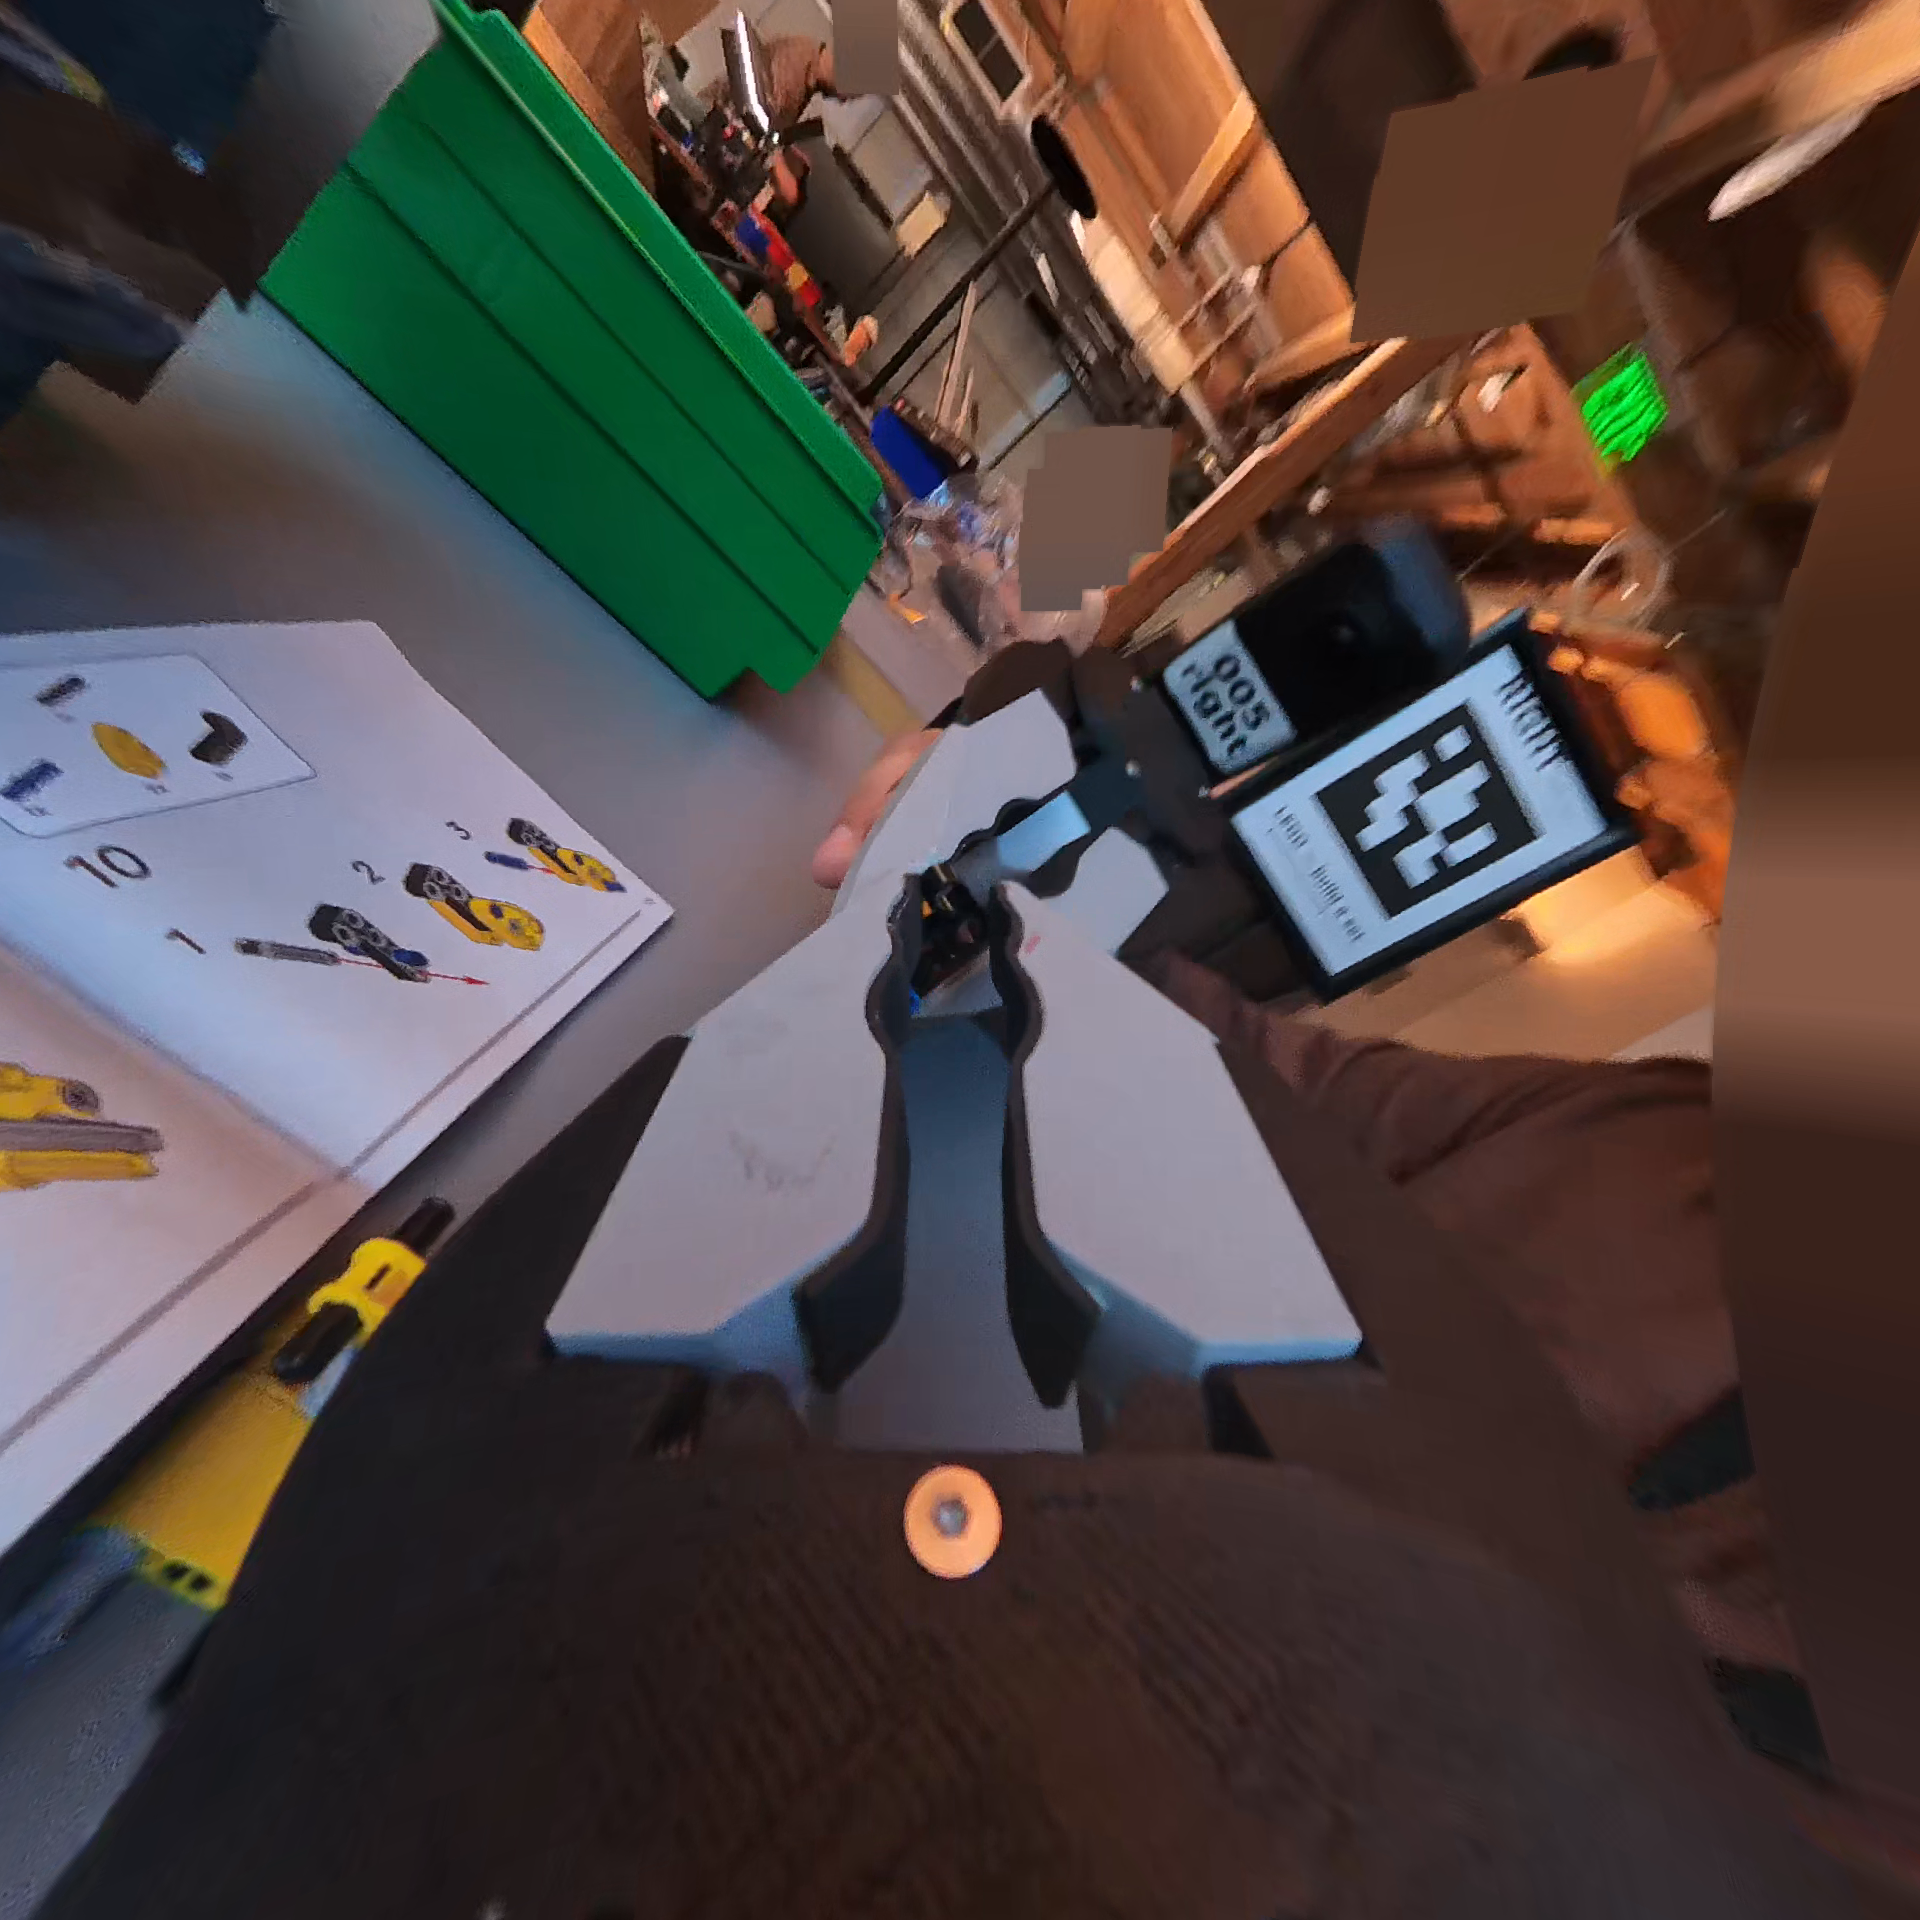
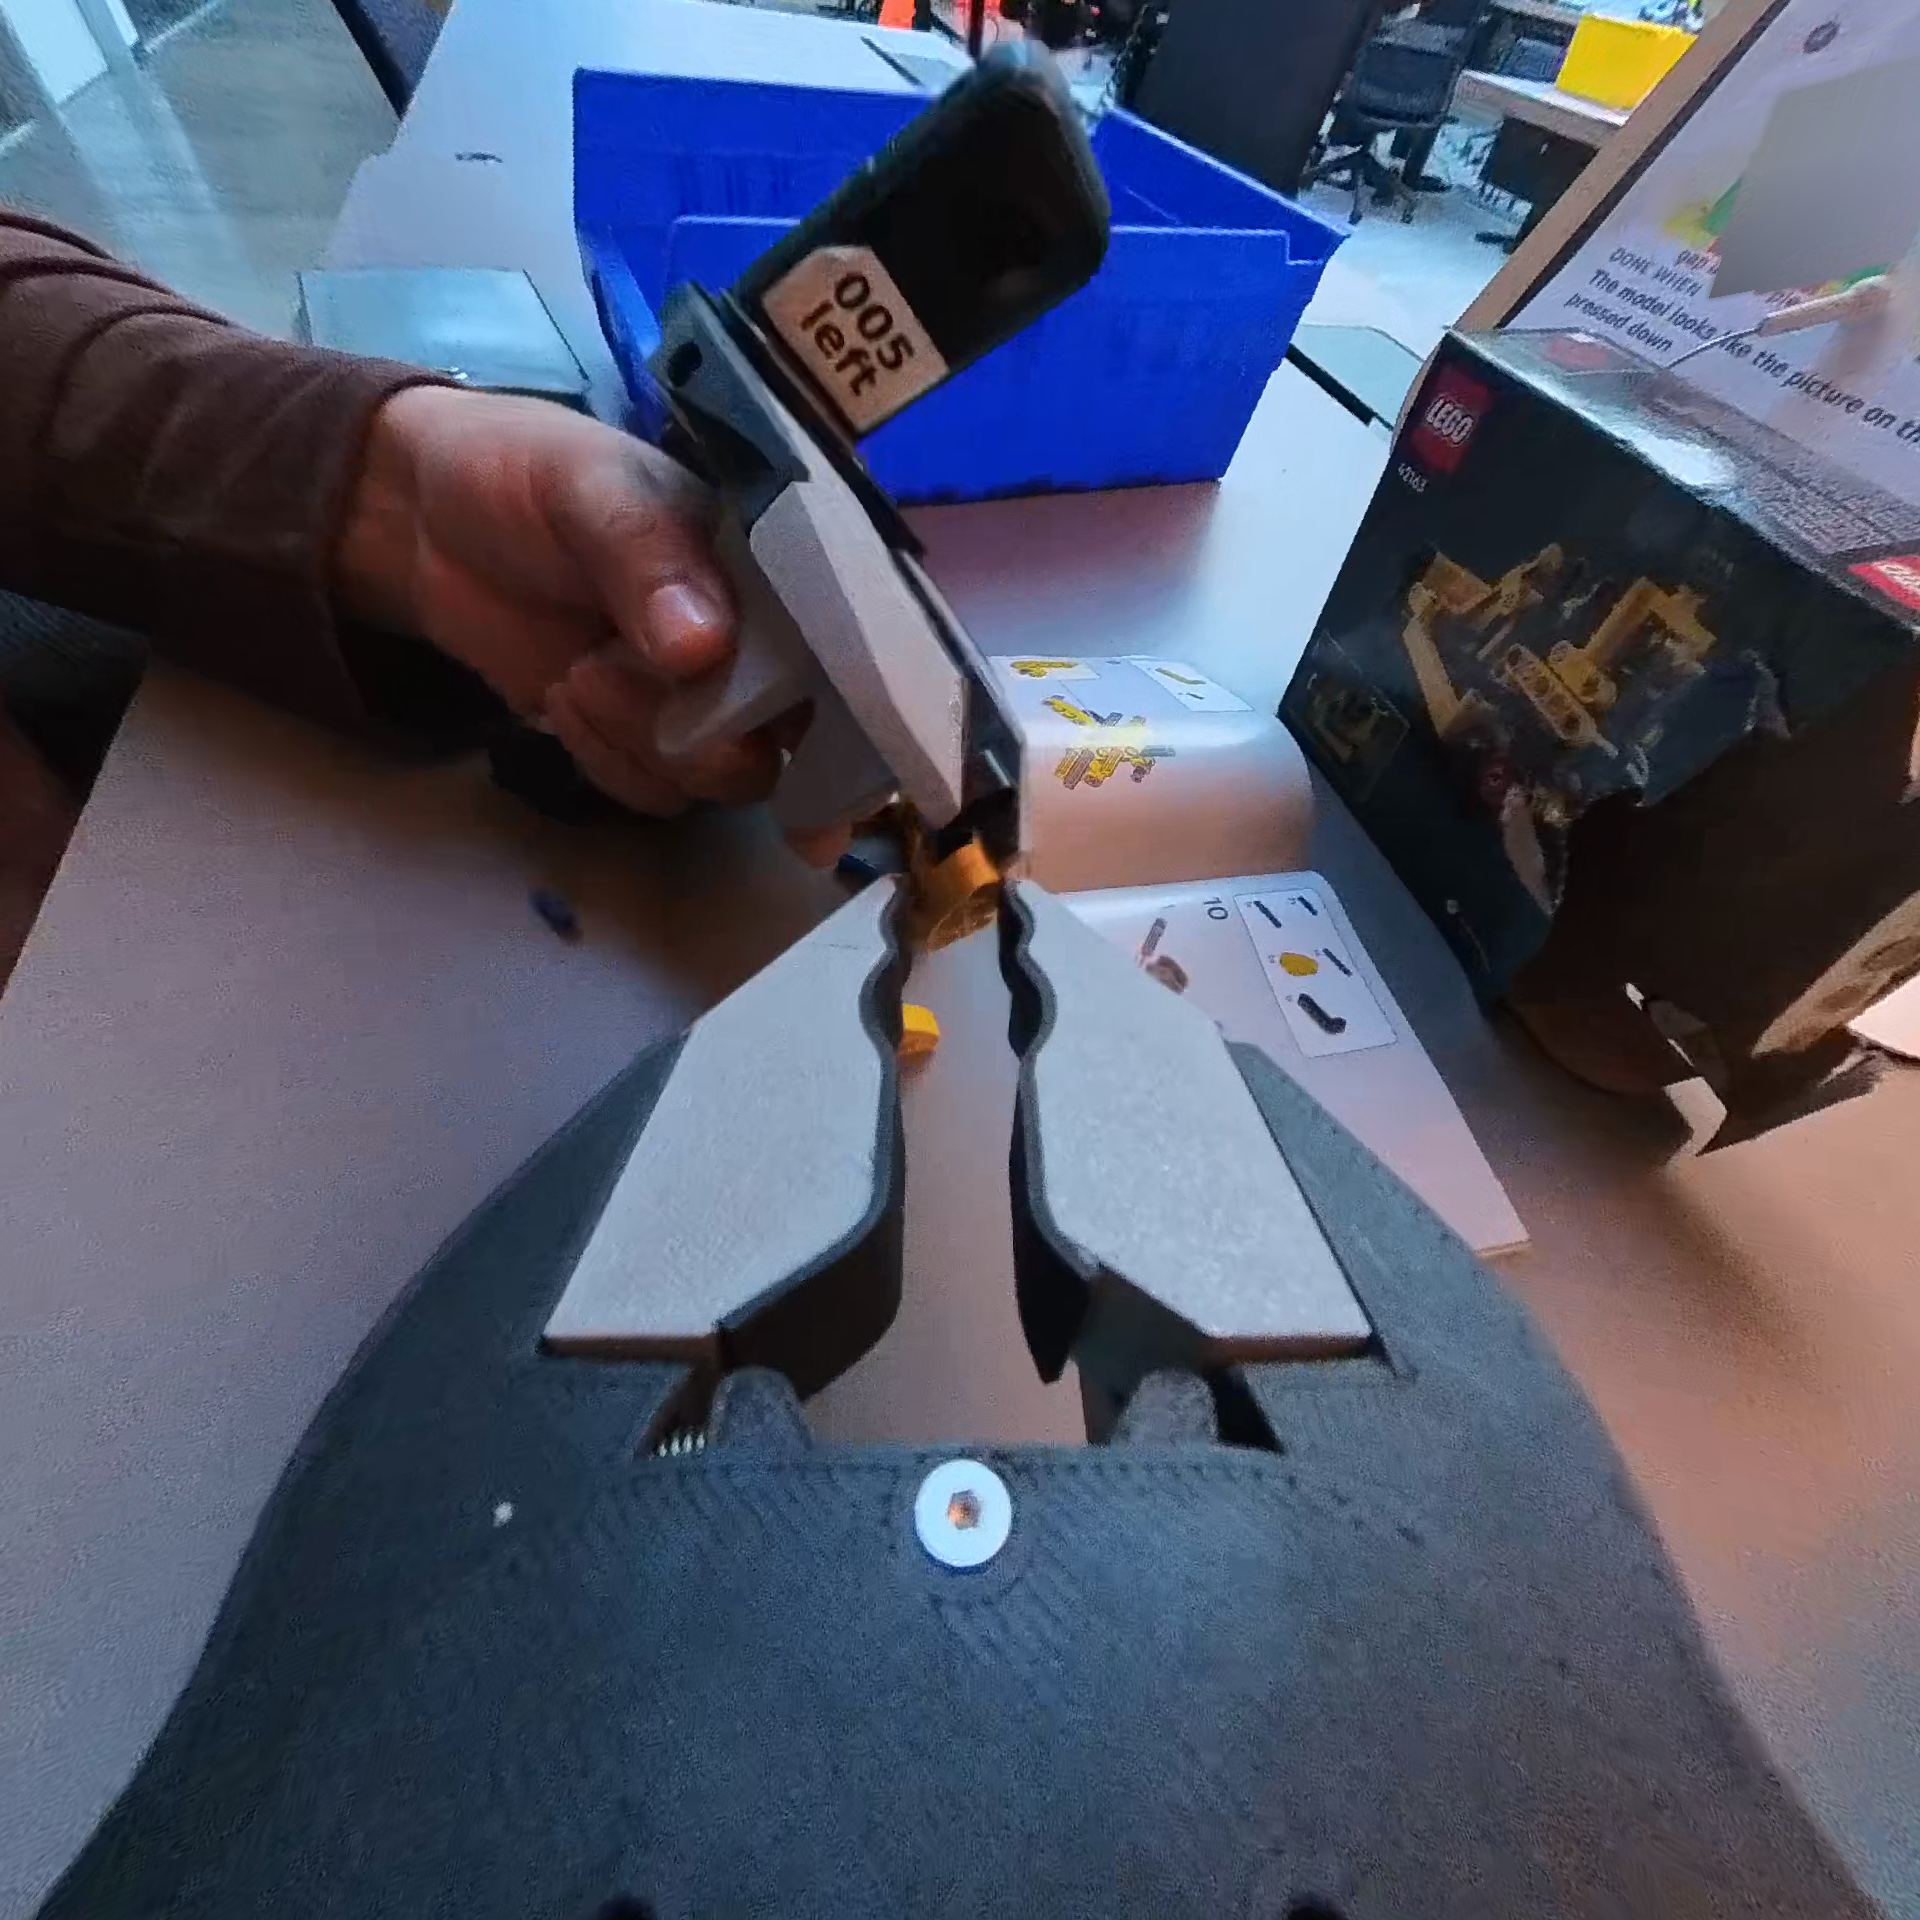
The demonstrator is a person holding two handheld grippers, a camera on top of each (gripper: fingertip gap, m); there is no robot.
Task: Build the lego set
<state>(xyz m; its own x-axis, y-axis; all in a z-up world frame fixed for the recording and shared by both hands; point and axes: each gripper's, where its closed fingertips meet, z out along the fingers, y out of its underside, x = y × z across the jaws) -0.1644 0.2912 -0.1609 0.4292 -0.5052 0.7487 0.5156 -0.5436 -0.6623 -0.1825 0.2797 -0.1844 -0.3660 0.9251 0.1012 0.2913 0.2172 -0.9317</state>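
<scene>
Both grippers meet above the table on one small sub-assembly. In the left wrist view my left gripper (image 1: 948, 920) is shut on a small black piece with a blue pin (image 1: 940, 930). The right gripper (image 1: 940, 868) reaches in from the upper right and touches the same piece. In the right wrist view my right gripper (image 2: 953, 902) is shut on a yellow round piece (image 2: 956, 891). The left gripper (image 2: 971, 826), held by a hand, comes down from the upper left onto its black part. The open instruction booklet (image 1: 312, 935) lies on the table (image 2: 312, 1039) and shows in the right wrist view (image 2: 1309, 997).
A partly built yellow assembly (image 1: 208, 1455) with a black axle lies by the booklet's near edge. A loose yellow piece (image 2: 920, 1023) and a blue pin (image 2: 551, 914) lie on the table. Green bins (image 1: 582, 343), a blue bin (image 2: 1091, 343) and the set's box (image 2: 1610, 707) stand around. Both grippers' tips are close together, under 4 cm apart.
</scene>
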